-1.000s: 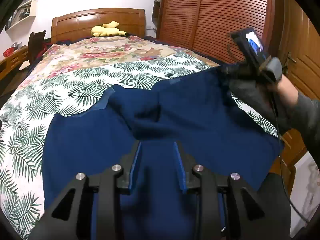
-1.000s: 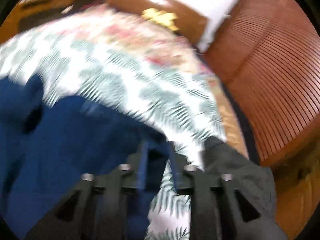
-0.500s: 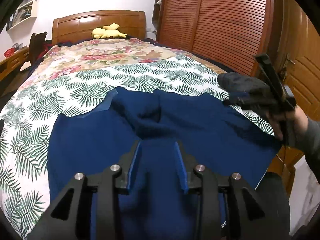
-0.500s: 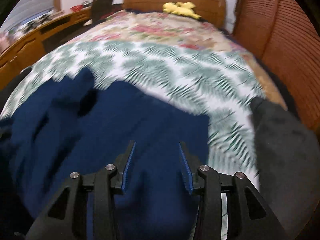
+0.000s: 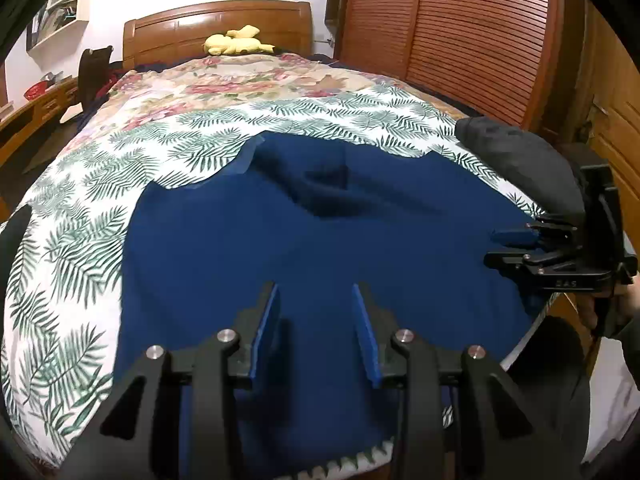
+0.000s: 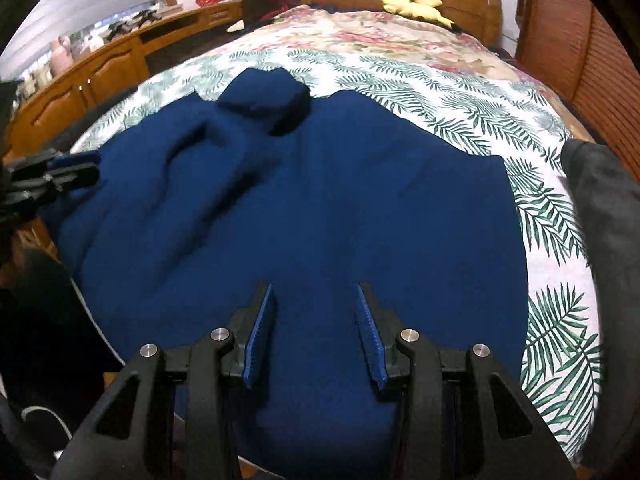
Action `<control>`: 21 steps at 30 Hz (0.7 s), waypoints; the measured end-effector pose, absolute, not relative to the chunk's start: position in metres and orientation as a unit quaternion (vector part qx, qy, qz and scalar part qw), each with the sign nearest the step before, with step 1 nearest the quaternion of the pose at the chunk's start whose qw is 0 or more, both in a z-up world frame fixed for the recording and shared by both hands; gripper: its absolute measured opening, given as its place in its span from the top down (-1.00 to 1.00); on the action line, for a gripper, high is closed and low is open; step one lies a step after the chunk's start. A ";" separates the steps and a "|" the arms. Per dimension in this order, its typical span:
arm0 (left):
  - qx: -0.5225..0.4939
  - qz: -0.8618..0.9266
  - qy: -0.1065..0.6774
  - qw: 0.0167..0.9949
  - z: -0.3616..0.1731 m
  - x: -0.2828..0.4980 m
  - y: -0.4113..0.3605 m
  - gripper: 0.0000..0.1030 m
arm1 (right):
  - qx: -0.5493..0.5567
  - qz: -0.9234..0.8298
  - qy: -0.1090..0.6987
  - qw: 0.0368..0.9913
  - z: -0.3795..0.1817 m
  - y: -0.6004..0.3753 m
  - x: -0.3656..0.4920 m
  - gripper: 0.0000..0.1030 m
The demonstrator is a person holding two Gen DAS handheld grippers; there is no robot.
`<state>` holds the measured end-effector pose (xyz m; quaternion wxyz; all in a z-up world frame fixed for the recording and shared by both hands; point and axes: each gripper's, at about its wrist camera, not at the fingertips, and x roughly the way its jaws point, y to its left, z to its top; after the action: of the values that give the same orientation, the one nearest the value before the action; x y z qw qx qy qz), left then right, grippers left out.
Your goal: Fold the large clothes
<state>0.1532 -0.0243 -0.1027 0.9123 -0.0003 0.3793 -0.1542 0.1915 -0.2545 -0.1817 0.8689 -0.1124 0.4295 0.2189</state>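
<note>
Both grippers open above the garment; folding barely begun.

The left gripper (image 5: pixel 316 332), jaws opening, and the right gripper (image 6: pixel 314 334), jaws parted, hold nothing. Beneath them the large dark-blue fabric garment (image 6: pixel 320 208) lies spread on the leaf-patterned white bedspread (image 5: pixel 80 208), rumpled near its hood; apparently, every fold remains.

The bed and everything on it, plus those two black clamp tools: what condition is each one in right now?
Blue garment: spread on the bed, rumpled near its far edge, not yet folded.
Leaf-print cover: laid flat under the garment.
Dark grey garment: heaped at the bed's edge.
Yellow plush toy: lying by the headboard.
Left gripper: opening, nothing between its fingers.
Right gripper: open, empty.
</note>
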 end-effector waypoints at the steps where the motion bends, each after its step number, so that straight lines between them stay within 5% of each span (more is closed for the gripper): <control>1: 0.000 -0.147 0.382 0.912 -0.104 0.150 -0.020 0.29 | -0.118 0.219 0.430 0.868 -0.186 -0.254 0.193 0.18; 12: -0.006 -0.064 0.407 0.911 -0.116 0.113 0.062 0.20 | -0.103 0.207 0.409 0.883 -0.191 -0.255 0.184 0.14; 21: -0.037 -0.055 0.435 0.898 -0.146 0.113 0.091 -0.05 | -0.123 0.207 0.394 0.887 -0.193 -0.246 0.181 0.13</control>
<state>0.1128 0.0911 -0.1458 0.8979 -0.0367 0.4353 -0.0545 0.1815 -0.2455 -0.1927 0.8870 -0.1230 0.3942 0.2066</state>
